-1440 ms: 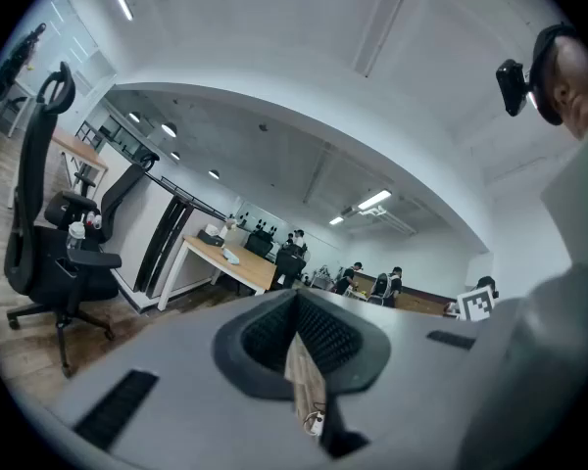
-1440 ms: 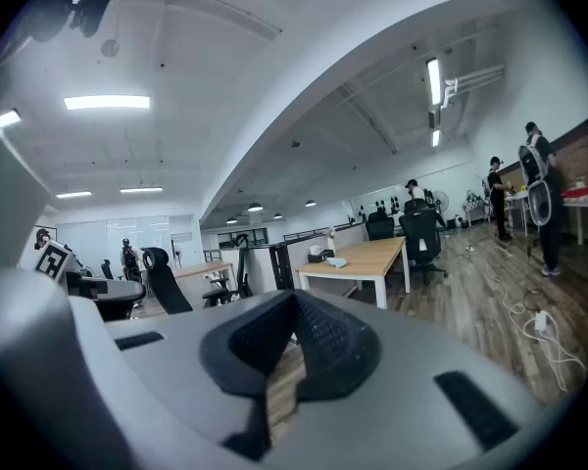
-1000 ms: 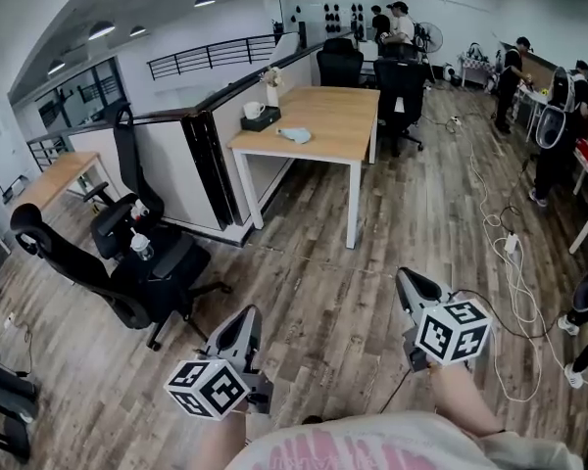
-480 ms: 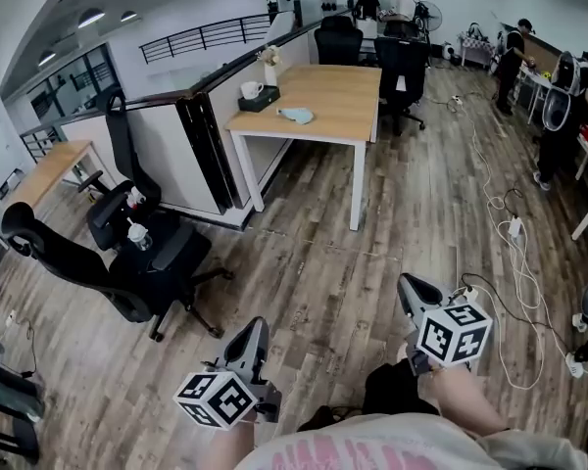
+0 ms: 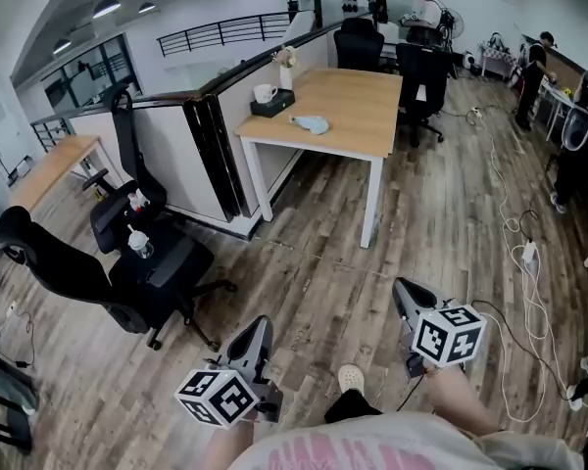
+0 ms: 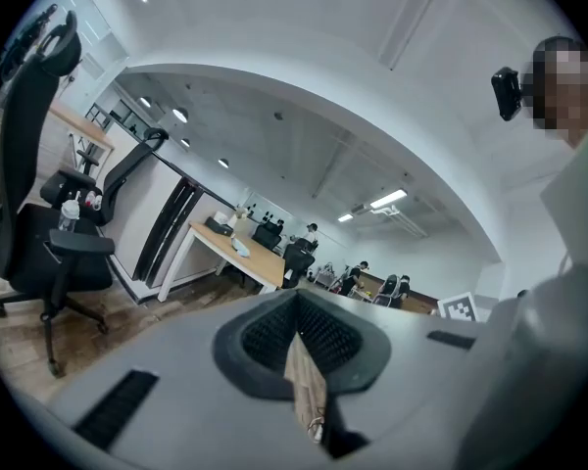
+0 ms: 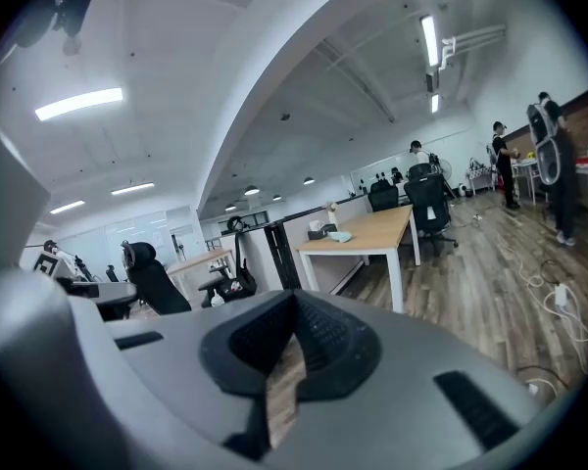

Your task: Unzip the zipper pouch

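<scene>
A light blue zipper pouch (image 5: 312,123) lies on the wooden table (image 5: 367,130) far ahead, near a dark tissue box (image 5: 272,107) and a white mug (image 5: 265,93). It shows small in the left gripper view (image 6: 240,246) and the right gripper view (image 7: 339,235). My left gripper (image 5: 258,324) and right gripper (image 5: 403,288) hang low over the wood floor, well short of the table. Both are shut with nothing held, as the left gripper (image 6: 296,306) and right gripper (image 7: 294,306) views show.
A black office chair (image 5: 127,277) carrying a bottle (image 5: 140,246) stands at my left. A dark partition (image 5: 216,150) runs beside the table. White cables (image 5: 514,262) trail over the floor on the right. People stand at the far end. My shoe (image 5: 350,377) shows below.
The view has shifted, so the table now sits a little further right, and a shoe has come into sight below. Both grippers stay low and shut.
</scene>
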Available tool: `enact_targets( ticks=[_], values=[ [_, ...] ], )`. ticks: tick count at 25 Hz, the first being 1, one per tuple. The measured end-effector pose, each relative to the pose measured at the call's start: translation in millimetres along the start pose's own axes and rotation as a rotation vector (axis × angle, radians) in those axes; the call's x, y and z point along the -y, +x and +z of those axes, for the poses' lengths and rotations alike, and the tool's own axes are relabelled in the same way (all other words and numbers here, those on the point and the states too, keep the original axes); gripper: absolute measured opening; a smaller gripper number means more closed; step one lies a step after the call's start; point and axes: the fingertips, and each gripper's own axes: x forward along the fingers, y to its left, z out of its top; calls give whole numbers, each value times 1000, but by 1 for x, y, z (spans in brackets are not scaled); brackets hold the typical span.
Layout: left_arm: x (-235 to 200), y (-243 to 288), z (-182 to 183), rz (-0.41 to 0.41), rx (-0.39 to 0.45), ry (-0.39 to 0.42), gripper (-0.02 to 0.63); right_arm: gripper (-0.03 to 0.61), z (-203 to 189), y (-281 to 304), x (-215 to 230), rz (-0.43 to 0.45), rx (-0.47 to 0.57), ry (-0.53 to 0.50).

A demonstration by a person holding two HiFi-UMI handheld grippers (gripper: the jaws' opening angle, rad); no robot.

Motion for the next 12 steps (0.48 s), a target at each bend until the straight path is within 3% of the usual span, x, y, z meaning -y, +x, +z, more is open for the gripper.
enact_targets(
  ticks=[5, 12],
  values=[
    [-4, 71, 27, 22, 29, 10, 2, -3, 39, 58, 30, 63, 4, 27],
    [-4, 162, 64, 38, 113, -38, 2, -3, 98, 127, 69, 145, 30, 18]
  ],
)
